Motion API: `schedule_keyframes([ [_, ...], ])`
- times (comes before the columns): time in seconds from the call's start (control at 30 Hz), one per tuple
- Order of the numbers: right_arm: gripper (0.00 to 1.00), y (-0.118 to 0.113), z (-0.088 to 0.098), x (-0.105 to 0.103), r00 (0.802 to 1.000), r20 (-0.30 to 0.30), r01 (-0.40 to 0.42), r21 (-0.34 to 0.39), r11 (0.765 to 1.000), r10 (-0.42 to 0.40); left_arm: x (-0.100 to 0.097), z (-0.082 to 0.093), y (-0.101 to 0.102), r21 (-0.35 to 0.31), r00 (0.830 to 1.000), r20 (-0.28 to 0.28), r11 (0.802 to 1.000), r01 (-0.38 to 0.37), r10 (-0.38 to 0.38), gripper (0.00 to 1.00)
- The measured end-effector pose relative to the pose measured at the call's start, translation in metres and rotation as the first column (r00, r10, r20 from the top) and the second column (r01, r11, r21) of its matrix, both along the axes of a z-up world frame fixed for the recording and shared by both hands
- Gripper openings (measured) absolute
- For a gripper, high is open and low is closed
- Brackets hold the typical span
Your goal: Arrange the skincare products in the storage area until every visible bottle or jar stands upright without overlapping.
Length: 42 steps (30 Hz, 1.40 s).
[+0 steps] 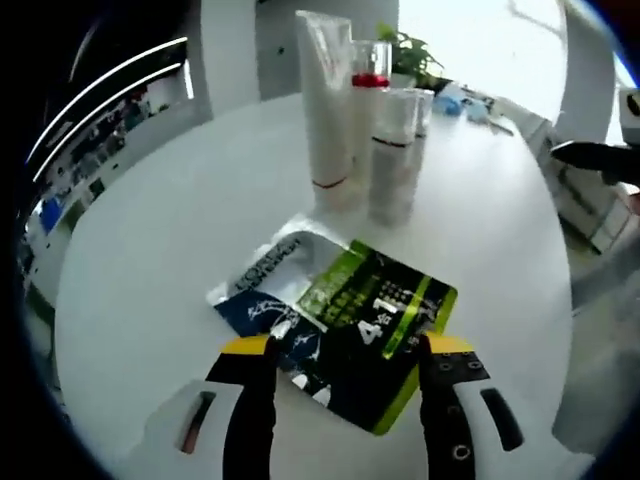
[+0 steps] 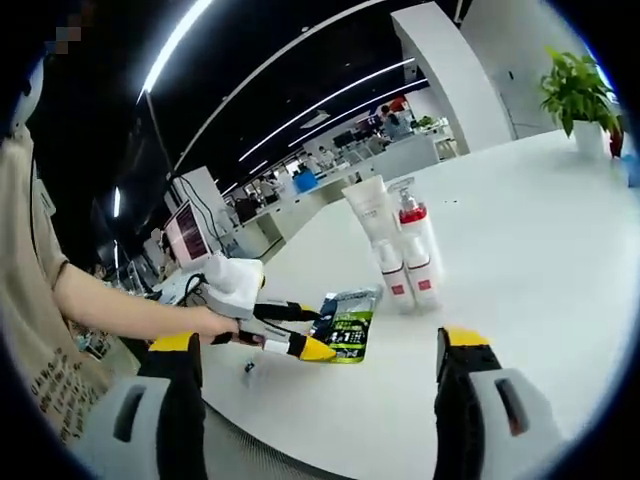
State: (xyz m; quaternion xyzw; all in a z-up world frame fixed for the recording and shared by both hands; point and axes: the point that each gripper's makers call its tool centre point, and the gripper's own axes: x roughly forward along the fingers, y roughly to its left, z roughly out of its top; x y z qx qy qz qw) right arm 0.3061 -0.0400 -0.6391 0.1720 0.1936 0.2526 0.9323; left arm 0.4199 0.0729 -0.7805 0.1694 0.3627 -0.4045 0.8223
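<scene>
In the left gripper view the left gripper [image 1: 348, 352] rises from the bottom edge with its yellow-tipped jaws spread wide, nothing clamped between them. Between and just beyond the tips lie two flat packets, overlapping on the white table [image 1: 150, 270]: a green and black sachet [image 1: 385, 305] at lower centre, lying partly over a dark blue and silver sachet [image 1: 262, 290] to its left. Whether the jaw tips touch the packets cannot be told.

Farther up the frame, top centre, a cluster of skincare products stands upright and close together: a tall white tube [image 1: 328, 105] on its cap, a clear bottle with a red band [image 1: 371, 70] behind it, and a shorter white bottle [image 1: 393, 155] just to the right. A potted plant [image 1: 408, 50] sits beyond them near the top edge.

In the right gripper view the right gripper [image 2: 320, 350] stands at the bottom with jaws wide apart and empty, above bare table. At centre left of that frame a person's hand [image 2: 215, 322] holds the left gripper, its tips at the green sachet. The upright bottles stand just right of the sachets, at mid-frame; the plant is at upper right.
</scene>
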Motion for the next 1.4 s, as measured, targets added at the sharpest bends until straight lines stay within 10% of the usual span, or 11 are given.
schedule_keyframes([
  [1.4, 0.96, -0.001, -0.012, -0.002, 1.0, -0.025, -0.019, -0.047, 0.999, 0.018, 0.012, 0.002, -0.01, 0.028, 1.0, -0.016, 1.0, -0.01, 0.011, 0.59],
])
